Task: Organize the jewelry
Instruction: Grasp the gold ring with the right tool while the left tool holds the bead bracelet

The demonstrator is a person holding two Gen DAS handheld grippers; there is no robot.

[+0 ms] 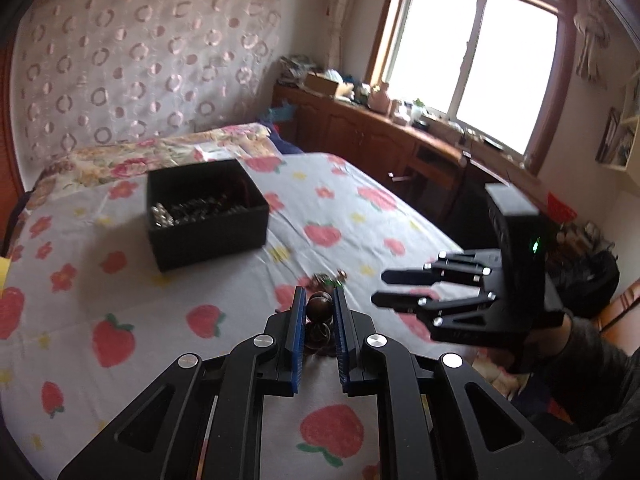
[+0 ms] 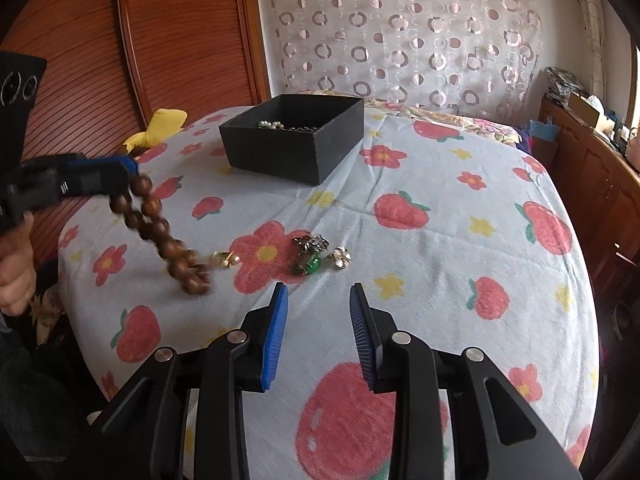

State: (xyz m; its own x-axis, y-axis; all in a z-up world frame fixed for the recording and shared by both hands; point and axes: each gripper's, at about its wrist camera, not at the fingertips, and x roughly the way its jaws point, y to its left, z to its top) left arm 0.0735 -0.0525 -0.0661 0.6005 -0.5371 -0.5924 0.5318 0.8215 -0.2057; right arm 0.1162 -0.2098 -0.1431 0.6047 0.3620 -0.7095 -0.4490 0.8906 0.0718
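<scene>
Here the left tool (image 2: 120,172), clamped on the wooden bead bracelet (image 2: 160,232), has the black box (image 2: 292,156) ahead-left; the right tool (image 2: 318,300) gapes empty.

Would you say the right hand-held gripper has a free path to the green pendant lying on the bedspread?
Probably yes. The right hand-held gripper is open and empty, and the green pendant lies just ahead of its fingertips with only bare bedspread between.

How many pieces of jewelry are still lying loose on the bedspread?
3: a gold piece on the left by the hanging wooden bead bracelet, a green-stoned piece in the middle, and a pale flower-shaped piece right beside it. More could be hidden behind the beads.
</scene>
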